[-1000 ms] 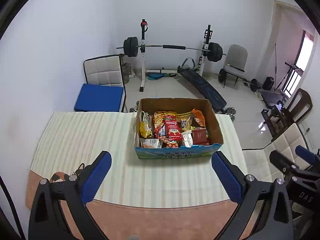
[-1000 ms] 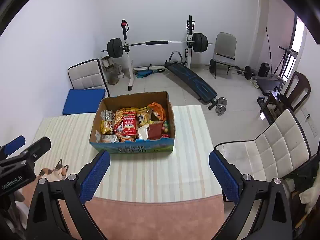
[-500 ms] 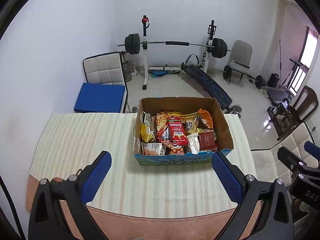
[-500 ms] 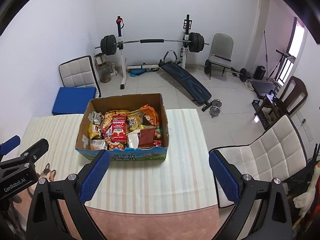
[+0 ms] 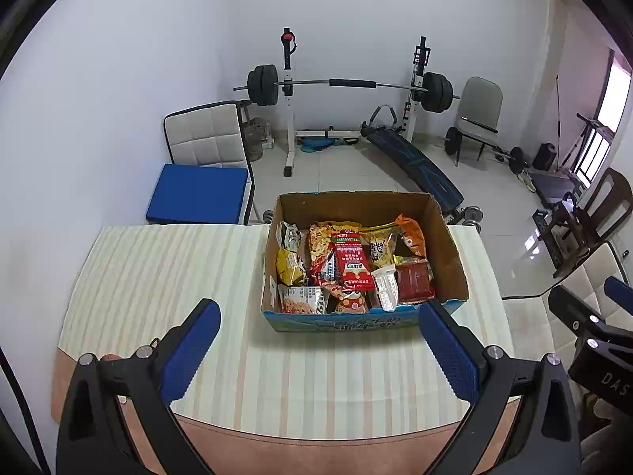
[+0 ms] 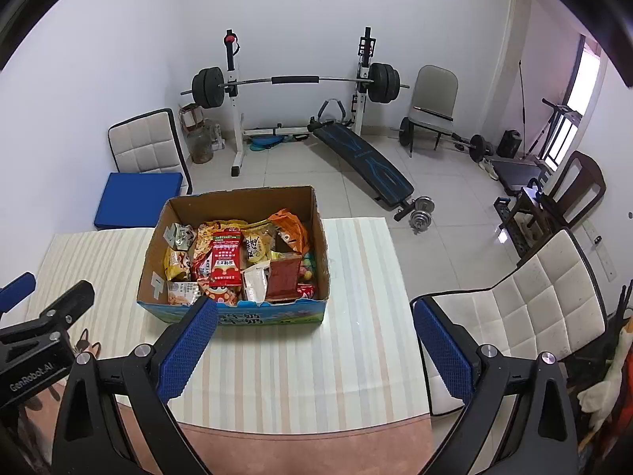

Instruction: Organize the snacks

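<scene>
On the left, the left gripper [image 5: 316,340] hangs above the near edge of the desk [image 5: 158,277], its jaws wide apart and holding nothing. Ahead of it and slightly to its right stands the cardboard box [image 5: 366,320] on the striped cloth, long side facing both grippers. The snacks [image 5: 348,265] all lie inside it, packets jumbled and overlapping; none shows on the cloth. A red packet [image 5: 352,263] lies on top near the middle, its long axis running away from the jaws. Further right, the right gripper [image 6: 314,340] also hangs with jaws apart and empty; in its view the box [image 6: 237,316] sits ahead and to its left. Both stand about equally near. This fits snacks already gathered, or a pile awaiting sorting.
</scene>
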`<control>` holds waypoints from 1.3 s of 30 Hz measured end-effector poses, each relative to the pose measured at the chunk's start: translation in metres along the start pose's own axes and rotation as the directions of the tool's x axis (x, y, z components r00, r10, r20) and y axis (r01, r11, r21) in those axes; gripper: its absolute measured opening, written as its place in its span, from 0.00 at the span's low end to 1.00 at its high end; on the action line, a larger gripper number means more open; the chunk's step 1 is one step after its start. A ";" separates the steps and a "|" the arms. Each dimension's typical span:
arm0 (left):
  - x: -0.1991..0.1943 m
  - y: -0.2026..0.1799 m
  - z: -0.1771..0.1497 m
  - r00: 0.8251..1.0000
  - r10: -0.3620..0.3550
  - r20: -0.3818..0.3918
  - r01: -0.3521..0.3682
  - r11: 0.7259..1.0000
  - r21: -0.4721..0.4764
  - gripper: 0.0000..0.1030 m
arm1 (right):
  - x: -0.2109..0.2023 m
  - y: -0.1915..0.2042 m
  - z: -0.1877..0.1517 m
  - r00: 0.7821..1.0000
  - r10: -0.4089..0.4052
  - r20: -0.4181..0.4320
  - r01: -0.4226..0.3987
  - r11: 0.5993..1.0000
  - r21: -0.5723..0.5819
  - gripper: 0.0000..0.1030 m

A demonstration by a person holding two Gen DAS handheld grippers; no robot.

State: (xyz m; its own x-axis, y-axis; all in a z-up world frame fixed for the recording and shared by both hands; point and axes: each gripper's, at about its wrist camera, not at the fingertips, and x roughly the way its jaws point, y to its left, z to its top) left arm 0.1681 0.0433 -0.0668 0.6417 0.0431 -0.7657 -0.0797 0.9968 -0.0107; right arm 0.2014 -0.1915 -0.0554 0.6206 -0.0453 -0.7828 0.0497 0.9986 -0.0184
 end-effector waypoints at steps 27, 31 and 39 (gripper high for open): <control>0.009 -0.002 0.001 1.000 -0.001 -0.012 0.002 1.000 0.015 1.00 | 0.005 0.002 0.002 1.000 -0.007 0.003 0.007 1.000 -0.003 0.98; 0.009 -0.003 0.001 1.000 -0.004 -0.013 0.004 1.000 0.015 1.00 | 0.005 0.002 0.002 1.000 -0.009 0.005 0.009 1.000 -0.007 0.98; 0.009 -0.003 0.002 1.000 -0.005 -0.015 0.005 1.000 0.015 1.00 | 0.005 0.004 0.000 1.000 -0.007 0.000 0.007 1.000 -0.014 0.98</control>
State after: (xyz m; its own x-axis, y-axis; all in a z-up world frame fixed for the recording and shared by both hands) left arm 0.1752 0.0406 -0.0723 0.6306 0.0374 -0.7752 -0.0654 0.9978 -0.0050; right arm 0.2044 -0.1877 -0.0591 0.6206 -0.0521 -0.7824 0.0429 0.9985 -0.0325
